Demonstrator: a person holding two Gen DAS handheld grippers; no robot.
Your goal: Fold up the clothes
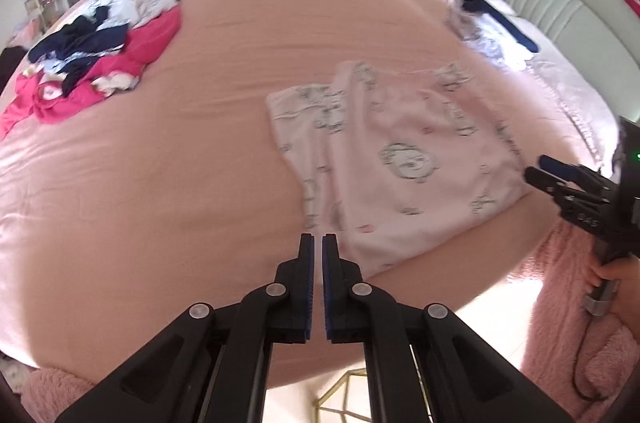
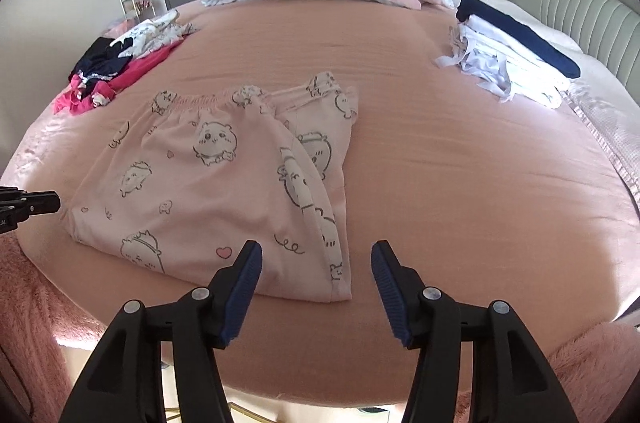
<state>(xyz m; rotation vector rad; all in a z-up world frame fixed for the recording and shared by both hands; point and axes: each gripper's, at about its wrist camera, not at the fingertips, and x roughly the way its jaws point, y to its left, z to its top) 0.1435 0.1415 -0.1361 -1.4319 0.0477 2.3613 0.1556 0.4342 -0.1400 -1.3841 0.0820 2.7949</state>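
Left claw point(image 1: 318, 243) clenched empty, right claw point(image 2: 316, 255) released, both tilted down over pajama pants point(image 2: 208, 183).

Two hand-held grippers, both angled downward, neither holding anything.

The left gripper point(image 1: 318, 243) has its jaws drawn together, the blue-lined pads nearly meeting with only a thin slit between them and nothing caught there. The right gripper point(image 2: 316, 255) has its jaws spread well apart, its ribbed blue pads point(image 2: 246, 287) facing each other across an empty gap. In the left wrist view the right gripper reaches in from the right edge, and a hand point(image 1: 614, 269) grips its handle from below.
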